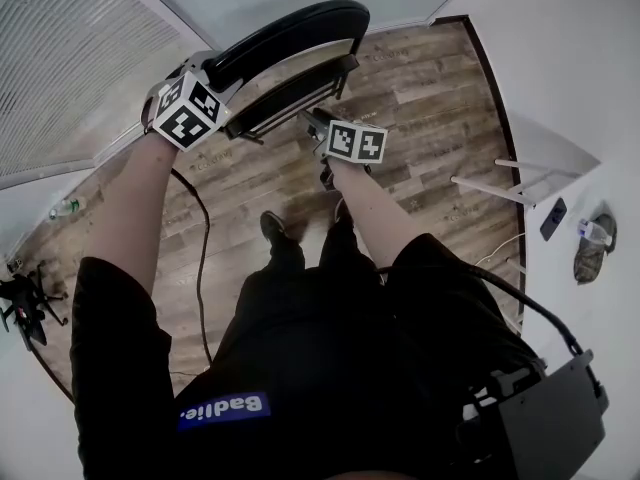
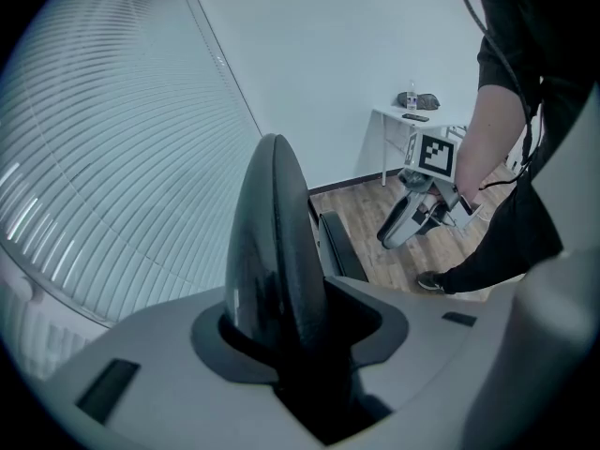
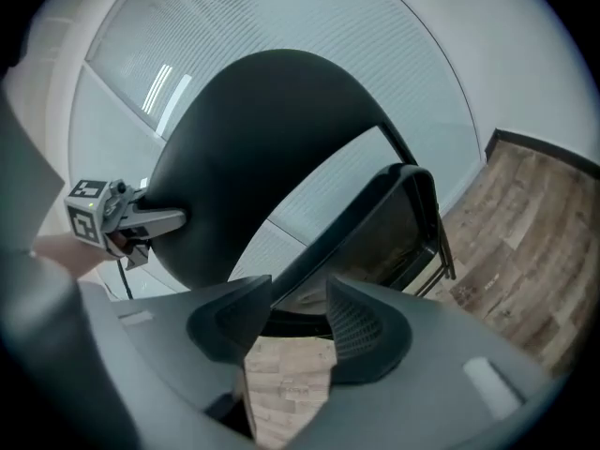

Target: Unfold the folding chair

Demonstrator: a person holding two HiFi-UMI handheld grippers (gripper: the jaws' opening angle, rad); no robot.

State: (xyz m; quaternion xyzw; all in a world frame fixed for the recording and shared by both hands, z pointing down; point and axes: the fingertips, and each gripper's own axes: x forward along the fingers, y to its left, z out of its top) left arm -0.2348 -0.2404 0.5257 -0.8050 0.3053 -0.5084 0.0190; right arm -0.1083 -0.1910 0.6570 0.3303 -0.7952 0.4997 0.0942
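The black folding chair stands folded on the wood floor, its curved backrest [image 1: 290,33] uppermost and the seat [image 1: 290,96] lying flat against it. My left gripper [image 1: 222,70] is shut on the backrest's top edge; in the left gripper view that edge [image 2: 272,242] is wedged between the jaws of my left gripper [image 2: 281,345]. My right gripper [image 1: 316,120] hangs lower, beside the seat. In the right gripper view the jaws of my right gripper [image 3: 298,317] stand apart with only floor showing between them, and the seat's edge [image 3: 394,223] lies just beyond the tips.
A white table [image 1: 530,173] with a phone and a bottle stands at the right wall. Window blinds [image 1: 60,58] run along the left. A cable [image 1: 203,258] trails over the floor, a tripod [image 1: 25,303] sits at the far left, and a bottle [image 1: 65,208] lies near it.
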